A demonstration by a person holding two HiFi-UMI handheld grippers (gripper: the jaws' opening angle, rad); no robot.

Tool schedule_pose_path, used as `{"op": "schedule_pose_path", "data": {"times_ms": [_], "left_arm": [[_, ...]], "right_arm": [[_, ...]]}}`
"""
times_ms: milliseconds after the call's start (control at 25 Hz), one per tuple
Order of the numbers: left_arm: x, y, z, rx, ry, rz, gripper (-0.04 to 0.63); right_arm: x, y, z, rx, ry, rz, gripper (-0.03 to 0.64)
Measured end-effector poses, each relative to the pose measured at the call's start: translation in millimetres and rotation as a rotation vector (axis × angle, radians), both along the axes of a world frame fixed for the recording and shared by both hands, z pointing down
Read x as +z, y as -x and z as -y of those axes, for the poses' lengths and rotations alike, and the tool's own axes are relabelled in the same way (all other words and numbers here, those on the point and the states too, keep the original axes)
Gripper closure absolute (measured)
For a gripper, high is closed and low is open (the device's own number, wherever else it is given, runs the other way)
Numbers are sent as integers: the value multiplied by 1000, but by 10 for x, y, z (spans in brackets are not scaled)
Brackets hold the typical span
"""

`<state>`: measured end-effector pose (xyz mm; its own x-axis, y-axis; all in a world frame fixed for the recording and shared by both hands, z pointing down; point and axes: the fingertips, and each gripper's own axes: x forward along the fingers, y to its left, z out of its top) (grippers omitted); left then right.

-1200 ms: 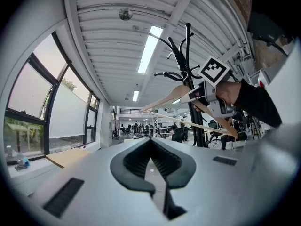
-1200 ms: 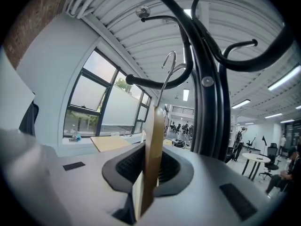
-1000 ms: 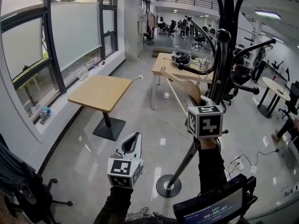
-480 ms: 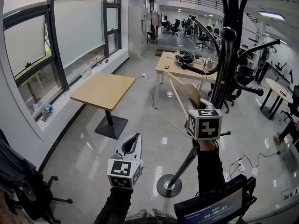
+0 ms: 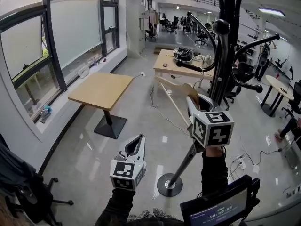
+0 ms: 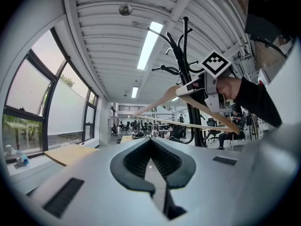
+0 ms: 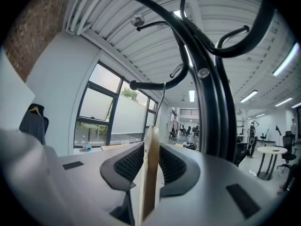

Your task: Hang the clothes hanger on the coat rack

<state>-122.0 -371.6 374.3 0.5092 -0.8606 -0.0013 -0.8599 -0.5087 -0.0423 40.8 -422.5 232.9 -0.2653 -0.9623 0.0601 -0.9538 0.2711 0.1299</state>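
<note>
Clothes hanger (image 5: 175,94) is getting pinched edge-on in the right gripper (image 5: 196,103), whose jaws are clamping down on the pale wood (image 7: 150,166). It's being held up high, right beside the coat rack (image 5: 221,55). In the right gripper view its wire hook (image 7: 162,98) is reaching up to one of the rack's curved black arms (image 7: 160,85), but I can't tell whether it's actually resting on it. From the left gripper view the hanger (image 6: 207,111) is showing as a wooden triangle crossing in front of the rack's pole (image 6: 188,79).

The left gripper (image 5: 135,145) is hanging lower and well off to the side, its jaws pressed together with nothing between them.

As for the room, it's a big open office. The rack's round base (image 5: 169,185) is sitting on a glossy grey floor (image 5: 141,126) that's throwing back the ceiling lights. A square wooden table (image 5: 101,91) on a black pedestal is standing near the tall windows (image 5: 70,27) on the left. A longer desk (image 5: 181,66) with clutter on it is sitting behind the rack, and a small round table (image 5: 277,86) is standing off to the right. White beams and strip lights (image 6: 149,44) are running along the ceiling.
</note>
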Motion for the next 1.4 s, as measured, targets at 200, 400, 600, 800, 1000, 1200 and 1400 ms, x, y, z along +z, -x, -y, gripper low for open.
{"op": "schedule_pose_path", "data": {"times_ms": [200,400,600,800,1000,1200,1400], "left_arm": [[-16,-116,-12,17,-1,2,589],[-49,-159,-21,37,-7,-12,588],[-145,-237,-124,42,-20,-12,588],[-277,-344,-205,51,-37,-14,588],[-341,-463,-266,73,-50,-22,588],[-355,-610,-296,93,-58,-24,589],[-351,-635,-314,87,-56,-13,588]], "right_arm": [[-183,-130,-281,-18,-55,44,524],[-363,-233,-657,-84,-165,144,525],[-299,-437,-1017,-122,-207,192,525],[6,-602,-1175,-124,-155,184,525],[261,-759,-1290,-83,-133,184,525],[494,-926,-1344,-47,-112,181,526],[612,-962,-1389,-5,-141,174,583]]}}
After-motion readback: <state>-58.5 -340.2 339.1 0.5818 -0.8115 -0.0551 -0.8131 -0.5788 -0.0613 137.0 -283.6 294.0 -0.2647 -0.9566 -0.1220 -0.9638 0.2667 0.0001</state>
